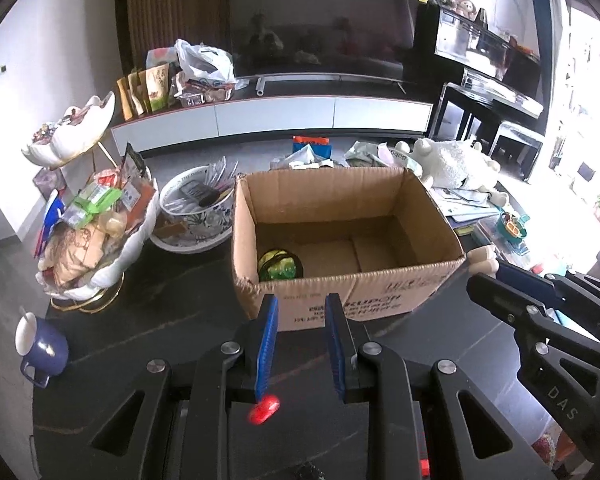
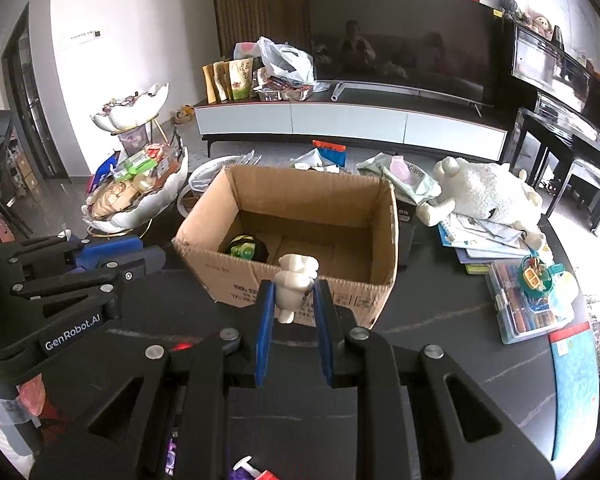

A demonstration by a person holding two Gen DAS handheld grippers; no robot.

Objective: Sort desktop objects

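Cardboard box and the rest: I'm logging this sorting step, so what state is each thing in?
Cardboard box: open, upright, holding a green-and-black item.
White figurine: clamped in the right hand-held gripper, not yet in the box.
Left hand-held gripper: shut, nothing between its fingertips.
Blue mug: upright.
Plush toy: lying down.

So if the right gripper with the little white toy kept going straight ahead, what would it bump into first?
Probably the cardboard box: its near wall lies just past the right gripper and the white figurine. Depth is hard to judge.
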